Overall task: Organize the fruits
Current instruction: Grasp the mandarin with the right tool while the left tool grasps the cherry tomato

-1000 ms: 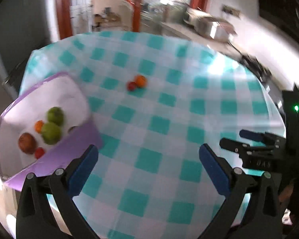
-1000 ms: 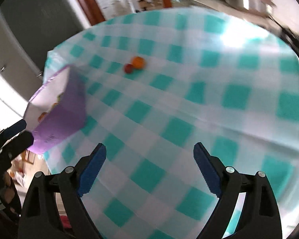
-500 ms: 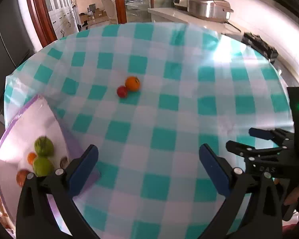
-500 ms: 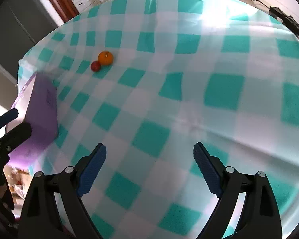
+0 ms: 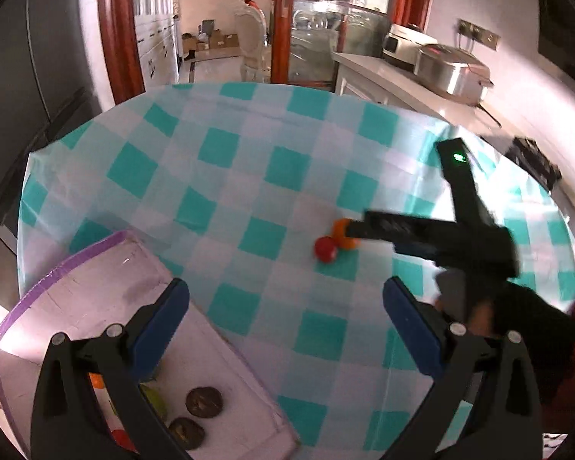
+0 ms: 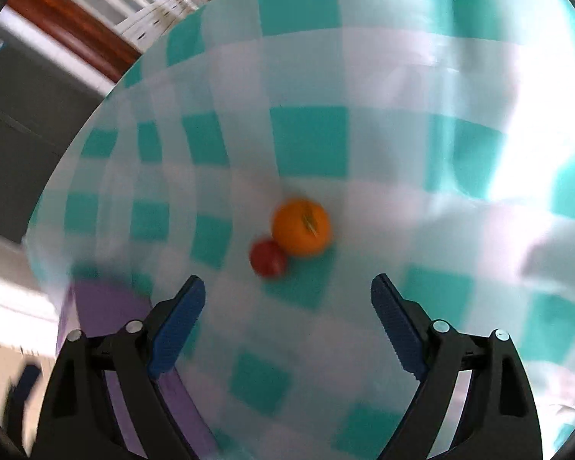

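Observation:
An orange fruit (image 6: 302, 226) and a small red fruit (image 6: 268, 257) lie touching on the teal-checked tablecloth; they also show in the left wrist view, orange (image 5: 343, 238) and red (image 5: 325, 248). My right gripper (image 6: 287, 306) is open and empty, just short of the two fruits. In the left wrist view its fingers (image 5: 379, 226) reach over the orange. My left gripper (image 5: 285, 318) is open and empty above the purple-edged box (image 5: 76, 264). The box holds several fruits, among them two dark ones (image 5: 204, 402), partly hidden by my left finger.
The round table (image 5: 226, 176) has its far edge near a doorway with red-brown frames (image 5: 115, 38). A counter with a steel appliance (image 5: 452, 69) stands at the back right. A dark cabinet (image 5: 38, 57) is at the left.
My right gripper has moved forward to the orange and red fruits, which now loom close. My left gripper has swung over the box, and the right gripper now crosses its view.

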Action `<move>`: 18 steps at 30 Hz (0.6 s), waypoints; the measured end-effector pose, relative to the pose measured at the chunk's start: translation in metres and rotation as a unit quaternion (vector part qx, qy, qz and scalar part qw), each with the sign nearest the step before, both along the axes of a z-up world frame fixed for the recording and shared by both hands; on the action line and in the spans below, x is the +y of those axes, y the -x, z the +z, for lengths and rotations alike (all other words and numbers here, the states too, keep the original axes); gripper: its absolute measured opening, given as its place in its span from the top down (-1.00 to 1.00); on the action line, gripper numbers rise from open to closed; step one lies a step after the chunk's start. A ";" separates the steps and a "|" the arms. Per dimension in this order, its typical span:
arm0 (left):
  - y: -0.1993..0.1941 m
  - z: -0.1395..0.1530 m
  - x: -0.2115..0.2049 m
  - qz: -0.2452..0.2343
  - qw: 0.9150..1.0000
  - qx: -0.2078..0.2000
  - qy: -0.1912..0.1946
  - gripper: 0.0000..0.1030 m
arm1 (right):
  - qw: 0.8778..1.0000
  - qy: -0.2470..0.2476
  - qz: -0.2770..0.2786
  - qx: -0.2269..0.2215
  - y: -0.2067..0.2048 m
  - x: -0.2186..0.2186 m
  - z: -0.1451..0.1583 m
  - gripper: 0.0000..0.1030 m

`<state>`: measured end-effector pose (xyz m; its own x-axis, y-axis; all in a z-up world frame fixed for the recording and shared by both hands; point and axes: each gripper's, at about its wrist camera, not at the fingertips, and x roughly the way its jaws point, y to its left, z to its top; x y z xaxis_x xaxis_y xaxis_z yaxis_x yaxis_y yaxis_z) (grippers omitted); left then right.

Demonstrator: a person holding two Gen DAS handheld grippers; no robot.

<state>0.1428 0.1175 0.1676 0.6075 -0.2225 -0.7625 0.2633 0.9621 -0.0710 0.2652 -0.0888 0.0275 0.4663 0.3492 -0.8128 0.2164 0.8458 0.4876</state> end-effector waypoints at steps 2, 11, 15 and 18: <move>-0.008 -0.002 0.008 0.006 1.000 0.002 0.006 -0.97 | 1.000 0.004 -0.013 0.014 -0.015 0.006 -0.009 -0.54; -0.032 -0.004 0.010 -0.016 1.000 0.005 0.006 -0.97 | 0.996 0.001 -0.068 0.057 -0.038 0.009 -0.037 -0.16; -0.051 -0.009 -0.010 -0.040 0.999 0.020 -0.017 -0.97 | 0.996 -0.005 -0.070 0.052 -0.034 0.002 -0.040 0.11; -0.071 -0.022 -0.032 -0.068 0.995 0.058 -0.041 -0.97 | 0.996 -0.016 -0.084 0.025 -0.016 -0.017 -0.030 0.11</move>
<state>0.2140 0.0853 0.1454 0.4821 -0.2305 -0.8453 0.3868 0.9217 -0.0308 0.2817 -0.1057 -0.0030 0.4800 0.2967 -0.8256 0.3776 0.7796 0.4996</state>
